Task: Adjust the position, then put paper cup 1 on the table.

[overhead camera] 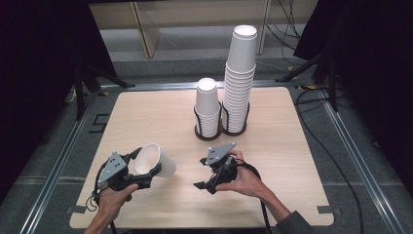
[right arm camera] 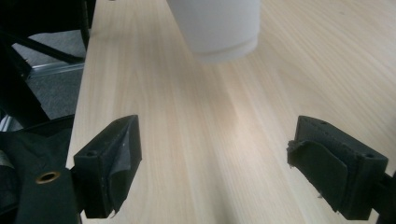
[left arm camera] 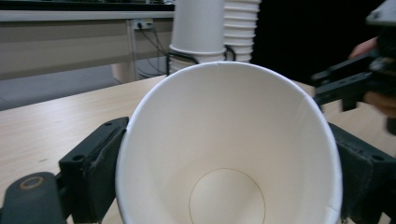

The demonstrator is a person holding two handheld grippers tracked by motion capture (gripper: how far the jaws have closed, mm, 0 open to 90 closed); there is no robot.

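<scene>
High view, read from the left: the left gripper (overhead camera: 144, 176) is clamped across a single paper cup (overhead camera: 155, 160) near its rim, holding it off the table (overhead camera: 146, 112) at the near left. The cup lies almost on its side, so its long axis runs roughly level; the open mouth faces up and left, back toward the left hand (overhead camera: 111, 200), and the closed base points right, toward the other hand. Left gripper view looks straight into that mouth, with a black jaw pressed on each side of the cup's wall (left arm camera: 233, 140).

Across a short gap of bare wood sits the right gripper (overhead camera: 200, 171), its jaws standing well apart with nothing between them, aimed left at the cup's base. Right gripper view shows the two pads (right arm camera: 116, 158) spread wide over the tabletop and the cup's base (right arm camera: 219, 28) ahead, apart from them and slightly blurred, so I can't say exactly how near it is.

So the cup lies to the right gripper's left, base first, and the right hand (overhead camera: 246, 178) seems better placed to take that end.

Farther back, right of centre, a short stack of cups (overhead camera: 208, 108) and a tall stack of cups (overhead camera: 239, 80) stand side by side in a black holder (overhead camera: 197, 130).
</scene>
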